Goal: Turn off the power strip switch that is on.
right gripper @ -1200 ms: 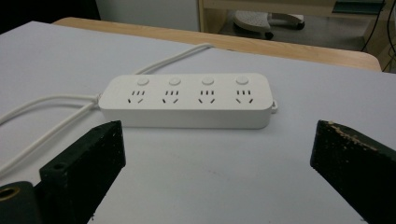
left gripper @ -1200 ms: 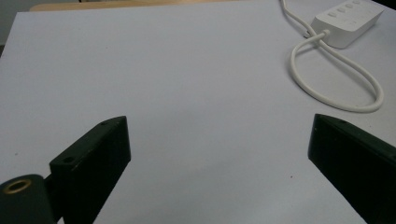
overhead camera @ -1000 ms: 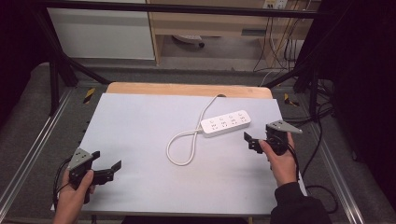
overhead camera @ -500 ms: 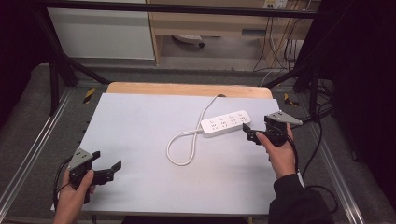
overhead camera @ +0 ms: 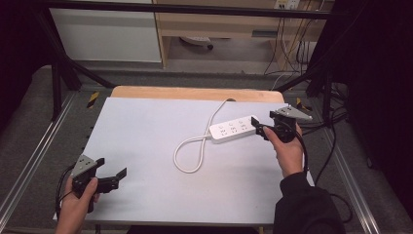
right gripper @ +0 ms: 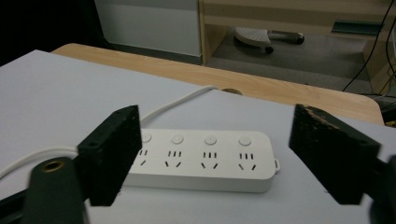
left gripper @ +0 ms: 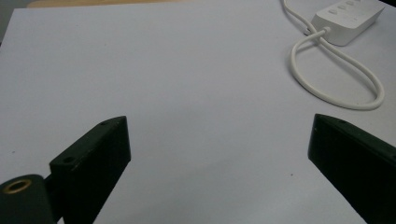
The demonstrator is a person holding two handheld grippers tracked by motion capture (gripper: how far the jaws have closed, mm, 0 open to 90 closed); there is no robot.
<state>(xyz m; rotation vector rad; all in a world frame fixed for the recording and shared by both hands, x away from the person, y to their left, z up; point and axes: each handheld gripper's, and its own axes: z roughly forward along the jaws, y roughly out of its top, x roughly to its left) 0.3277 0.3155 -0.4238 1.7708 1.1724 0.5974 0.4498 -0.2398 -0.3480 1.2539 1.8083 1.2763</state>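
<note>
A white power strip (overhead camera: 233,129) lies on the white table sheet (overhead camera: 146,131), its cable (overhead camera: 192,148) looping toward the front. My right gripper (overhead camera: 259,127) hovers just off the strip's right end. In the right gripper view the power strip (right gripper: 201,158) lies ahead, framed by the jaws of my right gripper (right gripper: 219,140). Those jaws have just been closing, but the pads touch nothing. My left gripper (overhead camera: 111,168) rests open near the front left corner. In the left gripper view my left gripper (left gripper: 219,140) has bare sheet between its jaws, with the strip (left gripper: 348,16) and cable (left gripper: 336,70) far off.
A strip of wooden tabletop (overhead camera: 195,92) shows past the sheet's far edge. Metal frame rails (overhead camera: 34,156) run along both sides. Dark cables (overhead camera: 331,146) hang at the right. A white cabinet (overhead camera: 107,34) and shelving stand on the floor beyond.
My right hand has moved away from the person and slightly left, up to the strip's right end, and its jaws have narrowed. The left hand has stayed put.
</note>
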